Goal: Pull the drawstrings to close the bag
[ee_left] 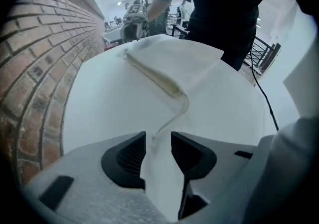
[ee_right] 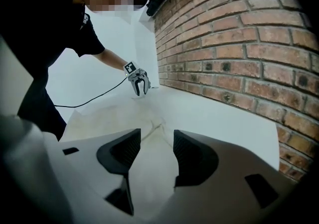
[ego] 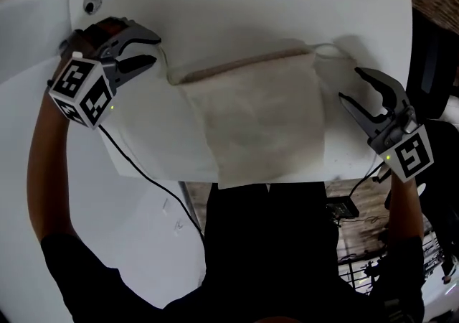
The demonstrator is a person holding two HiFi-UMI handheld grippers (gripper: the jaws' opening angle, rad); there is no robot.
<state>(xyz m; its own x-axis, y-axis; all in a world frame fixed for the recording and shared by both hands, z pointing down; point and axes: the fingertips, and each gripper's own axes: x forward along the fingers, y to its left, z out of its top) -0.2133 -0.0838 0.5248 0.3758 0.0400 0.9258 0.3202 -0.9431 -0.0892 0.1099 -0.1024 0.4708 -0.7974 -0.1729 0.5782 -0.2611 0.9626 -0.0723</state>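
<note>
As the head view shows it, the cloth bag (ego: pixel 258 124) lies flat at the centre of the white bench (ego: pixel 237 6). Its gathered mouth runs along the 12 o'clock side and its bottom edge reaches the bench's near rim at 6 o'clock. The mouth is ruffled but spans the full width of the bag.

The left drawstring (ego: pixel 166 67) leaves the mouth's corner at 10 o'clock. The right drawstring (ego: pixel 331 49) loops out of the corner at 2 o'clock.

The left tool (ego: pixel 155 49) stands at the bag's 10 o'clock, pointed steeply down at the bench. Its own view shows the jaws apart, with the end of the left drawstring lying in the gap close to one pad. Neither pad presses on it, so nothing is gripped.

The right tool (ego: pixel 351 83) stands at the bag's 3 o'clock, just off the cloth. Its jaws are likewise spread wide and hold nothing. The right drawstring lies on the bench just ahead of the gap, not between the pads.

A black cable (ego: pixel 143 174) trails from the left tool toward 6 o'clock. A brick wall (ee_right: pixel 239 44) borders the bench at 12 o'clock.
</note>
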